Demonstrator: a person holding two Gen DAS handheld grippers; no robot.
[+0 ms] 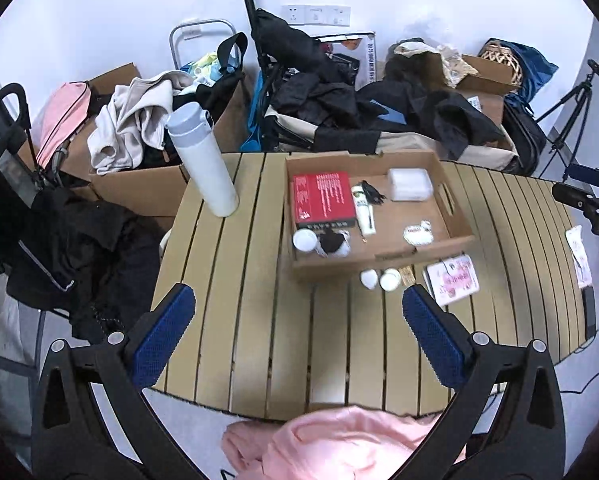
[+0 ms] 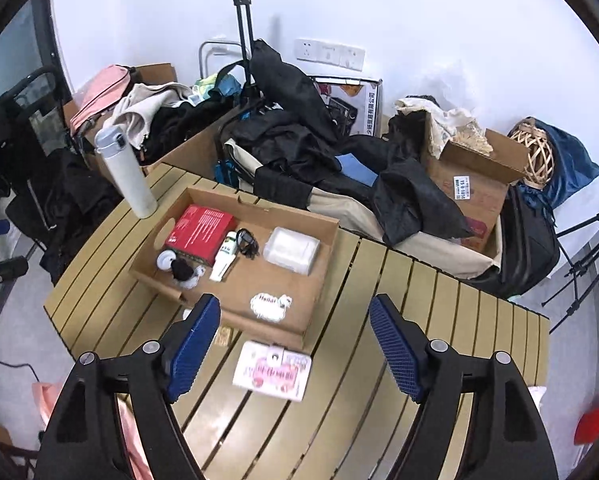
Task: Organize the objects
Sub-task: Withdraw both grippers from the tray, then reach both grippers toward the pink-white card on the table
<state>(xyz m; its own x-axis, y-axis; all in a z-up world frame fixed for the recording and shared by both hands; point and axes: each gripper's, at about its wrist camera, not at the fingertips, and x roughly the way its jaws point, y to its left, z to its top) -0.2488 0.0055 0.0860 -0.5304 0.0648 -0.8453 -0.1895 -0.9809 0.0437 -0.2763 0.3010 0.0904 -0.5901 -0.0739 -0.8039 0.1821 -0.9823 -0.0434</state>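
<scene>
1. Left gripper (image 1: 299, 336): blue-padded jaws spread wide, nothing between them, hovering above the slatted tan table (image 1: 239, 320).
2. Right gripper (image 2: 295, 356): jaws equally wide apart, empty, poised over the pink-and-white floral pouch (image 2: 273, 370), which lies flat on the slats just outside the near wall of the shallow brown cardboard tray (image 2: 319, 248).
3. Tray contents: red rectangular box (image 2: 201, 232), white tube (image 2: 224, 260), clear plastic container (image 2: 291, 250), white printed sachet (image 2: 269, 306), small round pieces in 1 corner.
4. Loose on the table just outside the tray wall: 2 small white round items (image 1: 381, 279) and a small tan packet beside them.
5. Tall white flask with grey lid (image 1: 203, 164) stands upright near the far table edge.
6. Judgement: pouch is the probable next pick.
7. Risks: pouch is thin and flat, so pads may skid over it or catch a slat gap; lifting low could clip the tray wall and shift the contents.
</scene>
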